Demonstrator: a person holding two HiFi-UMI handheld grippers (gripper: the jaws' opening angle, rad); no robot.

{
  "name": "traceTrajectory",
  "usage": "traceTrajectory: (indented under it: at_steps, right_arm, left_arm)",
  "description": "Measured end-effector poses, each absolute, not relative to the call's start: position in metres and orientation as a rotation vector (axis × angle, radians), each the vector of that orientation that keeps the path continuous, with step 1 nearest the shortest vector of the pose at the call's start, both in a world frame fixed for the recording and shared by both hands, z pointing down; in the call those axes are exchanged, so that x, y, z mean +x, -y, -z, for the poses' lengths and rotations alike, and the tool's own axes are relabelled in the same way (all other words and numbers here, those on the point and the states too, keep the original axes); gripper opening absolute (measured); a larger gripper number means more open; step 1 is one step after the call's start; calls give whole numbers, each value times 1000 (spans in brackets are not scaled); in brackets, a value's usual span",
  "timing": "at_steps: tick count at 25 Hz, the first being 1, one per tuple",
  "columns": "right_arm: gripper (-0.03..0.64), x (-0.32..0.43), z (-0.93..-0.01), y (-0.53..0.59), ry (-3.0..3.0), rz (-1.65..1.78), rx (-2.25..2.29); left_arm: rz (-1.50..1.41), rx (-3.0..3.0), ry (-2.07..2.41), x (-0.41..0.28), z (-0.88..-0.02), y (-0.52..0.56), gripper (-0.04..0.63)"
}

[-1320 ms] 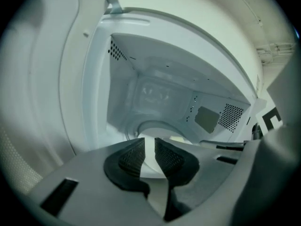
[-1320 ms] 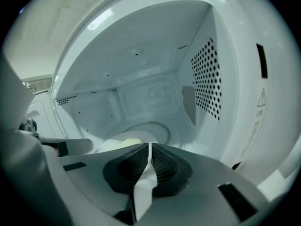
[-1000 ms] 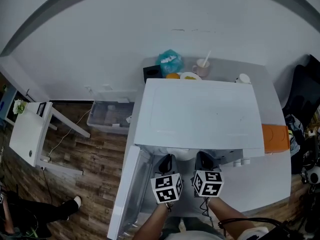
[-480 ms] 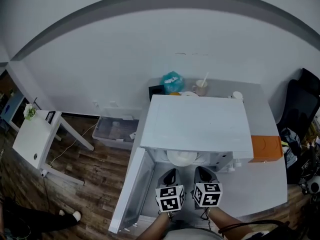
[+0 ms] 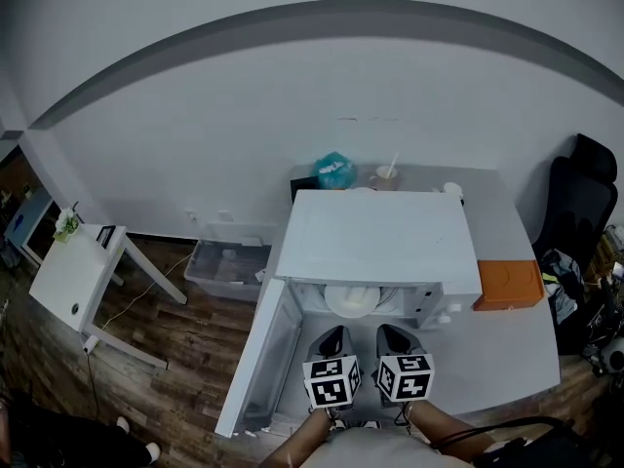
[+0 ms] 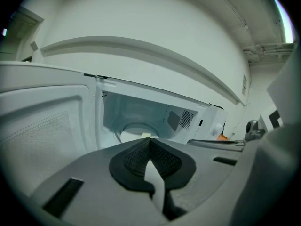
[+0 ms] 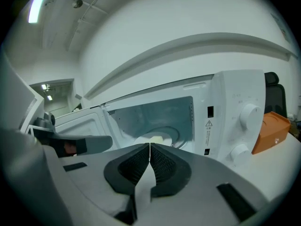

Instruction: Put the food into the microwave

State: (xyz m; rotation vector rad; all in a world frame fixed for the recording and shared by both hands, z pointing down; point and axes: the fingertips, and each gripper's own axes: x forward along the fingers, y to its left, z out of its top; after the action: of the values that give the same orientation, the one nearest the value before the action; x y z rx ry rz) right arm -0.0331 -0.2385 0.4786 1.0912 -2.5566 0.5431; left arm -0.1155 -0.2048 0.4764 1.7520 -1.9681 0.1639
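Head view overhead; gripper views close, facing shared microwave (image 5: 378, 237)

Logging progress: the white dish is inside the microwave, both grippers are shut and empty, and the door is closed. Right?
No: the door stands open, swung left, as the head view shows. The white dish is inside the microwave; the left gripper and right gripper are shut and empty.

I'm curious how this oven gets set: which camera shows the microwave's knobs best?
The right gripper view: both knobs face the camera, large, on the microwave's front panel. The head view looks down, so they are tiny bumps under the top's edge. The left gripper view catches that panel only at a slant, small.
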Motion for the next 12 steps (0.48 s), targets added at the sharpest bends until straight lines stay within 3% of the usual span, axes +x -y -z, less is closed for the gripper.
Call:
traceTrajectory:
  at_steps: [12]
  right_arm:
    - [21, -28, -475, 233, 2551, -564, 1099]
  left_arm:
    - [-138, 1765, 1981, -109, -463, 206, 3]
